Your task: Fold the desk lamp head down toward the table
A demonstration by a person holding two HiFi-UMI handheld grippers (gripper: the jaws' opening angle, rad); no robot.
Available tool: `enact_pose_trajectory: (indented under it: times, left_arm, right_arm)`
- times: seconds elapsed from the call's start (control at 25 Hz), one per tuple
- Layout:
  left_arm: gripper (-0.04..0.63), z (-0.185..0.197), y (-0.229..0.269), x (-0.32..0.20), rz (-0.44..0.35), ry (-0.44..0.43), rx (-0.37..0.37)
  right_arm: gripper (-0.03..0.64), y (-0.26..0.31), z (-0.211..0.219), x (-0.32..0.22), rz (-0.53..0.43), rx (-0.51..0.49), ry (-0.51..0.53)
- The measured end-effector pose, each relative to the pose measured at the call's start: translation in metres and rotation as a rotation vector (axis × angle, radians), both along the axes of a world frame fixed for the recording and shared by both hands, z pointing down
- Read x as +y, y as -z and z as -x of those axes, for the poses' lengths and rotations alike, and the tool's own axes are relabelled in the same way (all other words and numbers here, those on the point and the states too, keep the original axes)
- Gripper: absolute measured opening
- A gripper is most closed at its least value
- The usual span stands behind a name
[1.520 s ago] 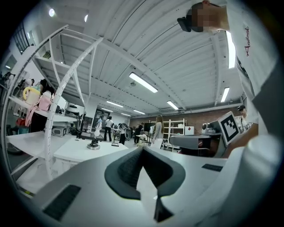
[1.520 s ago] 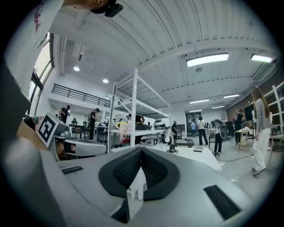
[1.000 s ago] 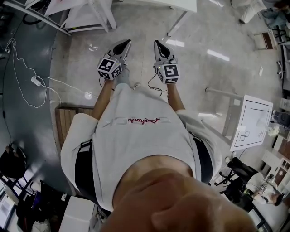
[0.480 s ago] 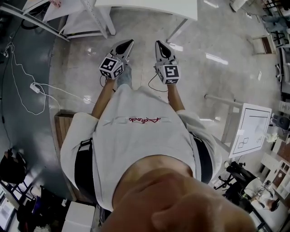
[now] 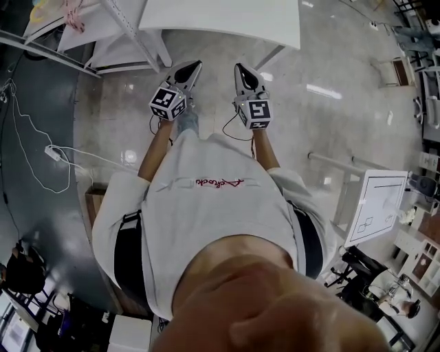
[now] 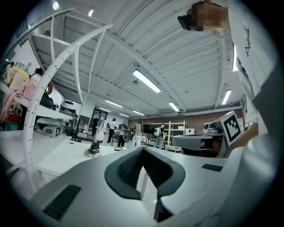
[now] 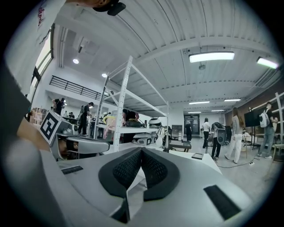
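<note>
Head view: the person's got both tongs held out level over the shiny floor, left gripper (image 5: 194,64) and right gripper (image 5: 238,67) side by side, tips just short of a white table (image 5: 227,20). A white cable (image 5: 41,148) lies on the floor off to the left.

Left gripper view: jaws pressed together, nothing in them. The desk lamp (image 6: 94,144) stands upright on that table, off to the left and well apart from the tips.

Right gripper view: same deal, jaws together and empty. A white shelving rack (image 7: 124,102) is ahead, with people (image 7: 235,133) standing to the right.
</note>
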State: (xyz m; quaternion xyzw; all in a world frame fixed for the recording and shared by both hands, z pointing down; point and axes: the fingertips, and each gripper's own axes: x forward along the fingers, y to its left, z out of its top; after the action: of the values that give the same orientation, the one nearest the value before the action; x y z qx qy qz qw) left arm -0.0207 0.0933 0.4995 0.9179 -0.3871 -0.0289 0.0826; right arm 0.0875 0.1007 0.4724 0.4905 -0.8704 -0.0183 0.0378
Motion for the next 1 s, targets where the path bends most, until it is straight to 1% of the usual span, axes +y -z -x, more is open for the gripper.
enact_pose_trajectory:
  times: [0.32,0.68,0.84,1.0]
  left_arm:
    - [0.025,0.01,0.009,-0.092,0.002,-0.038,0.007]
    - [0.025,0.038,0.028,-0.195,-0.02,-0.07,-0.016]
    - [0.025,0.048,0.023,-0.227,-0.012,-0.086,-0.029]
    - [0.025,0.054,0.013,-0.253,0.005,-0.106,-0.028]
  right_arm:
    - [0.023,0.007,0.012,-0.086,0.0,0.003,-0.037]
    - [0.023,0.019,0.028,-0.186,-0.009,-0.01,-0.089]
    - [0.023,0.016,0.03,-0.218,-0.007,-0.019,-0.122]
    - [0.023,0.007,0.031,-0.237,0.004,-0.021,-0.156]
